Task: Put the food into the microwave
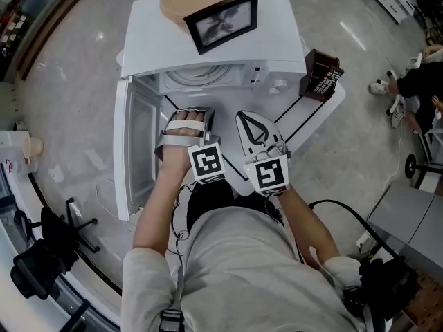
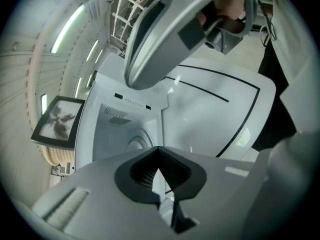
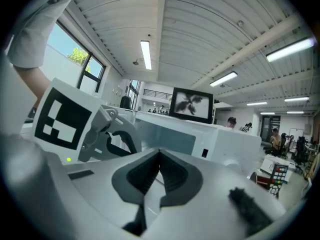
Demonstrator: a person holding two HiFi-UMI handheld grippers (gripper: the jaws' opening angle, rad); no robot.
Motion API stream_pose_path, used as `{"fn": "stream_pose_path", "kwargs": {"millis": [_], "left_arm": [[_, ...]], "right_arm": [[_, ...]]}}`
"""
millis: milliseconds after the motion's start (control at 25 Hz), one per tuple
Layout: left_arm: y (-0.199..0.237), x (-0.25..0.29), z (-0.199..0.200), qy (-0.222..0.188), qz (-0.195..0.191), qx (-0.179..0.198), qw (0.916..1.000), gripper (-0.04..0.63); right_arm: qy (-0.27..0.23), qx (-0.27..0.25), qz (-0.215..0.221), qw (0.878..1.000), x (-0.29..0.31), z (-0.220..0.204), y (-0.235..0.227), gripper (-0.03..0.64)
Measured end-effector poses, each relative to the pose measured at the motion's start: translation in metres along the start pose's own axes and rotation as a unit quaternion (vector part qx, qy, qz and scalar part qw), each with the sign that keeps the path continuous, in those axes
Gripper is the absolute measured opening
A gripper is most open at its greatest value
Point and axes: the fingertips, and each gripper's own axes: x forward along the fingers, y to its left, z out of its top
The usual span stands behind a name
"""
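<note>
White bench carries the microwave, door open. In front of it: left hand-held gripper and right hand-held gripper, both pressed together, empty.

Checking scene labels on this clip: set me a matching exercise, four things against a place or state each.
1. microwave door
2. picture frame
3. brown holder
4. left tongs

A. on top of the microwave
B. swung open
C. shut, nothing between them
D. on the table, beside the microwave

Pairs: 1-B, 2-A, 3-D, 4-C
</note>
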Motion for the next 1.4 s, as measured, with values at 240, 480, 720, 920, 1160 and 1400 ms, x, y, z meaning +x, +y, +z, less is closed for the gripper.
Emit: {"fn": "stream_pose_path", "kwargs": {"millis": [240,480,720,920,1160,1400], "left_arm": [[-0.018,-0.028,0.015,-0.01,-0.008,0.01,0.9999,0.008],[-0.032,-0.046,0.027,-0.012,-0.014,-0.007,0.9998,0.008],[-0.036,-0.064,0.039,-0.017,0.001,-0.014,0.9998,0.008],[-0.04,-0.076,0.047,-0.014,-0.002,-0.011,0.9998,0.008],[-0.038,-0.081,0.054,-0.015,0.006,-0.01,0.9998,0.008],[-0.038,-0.084,0.057,-0.014,0.006,-0.014,0.9998,0.008]], "right_arm": [[-0.013,0.001,-0.006,1.0,-0.016,0.01,0.001,0.011],[-0.021,-0.001,-0.004,1.0,-0.031,0.012,0.006,0.011],[-0.034,-0.007,0.0,0.999,-0.045,0.017,0.009,0.011],[-0.041,-0.01,-0.001,0.999,-0.056,0.024,0.012,0.011],[-0.048,-0.011,-0.005,0.999,-0.063,0.026,0.011,0.011],[-0.052,-0.009,-0.005,0.999,-0.065,0.026,0.009,0.011]]}}
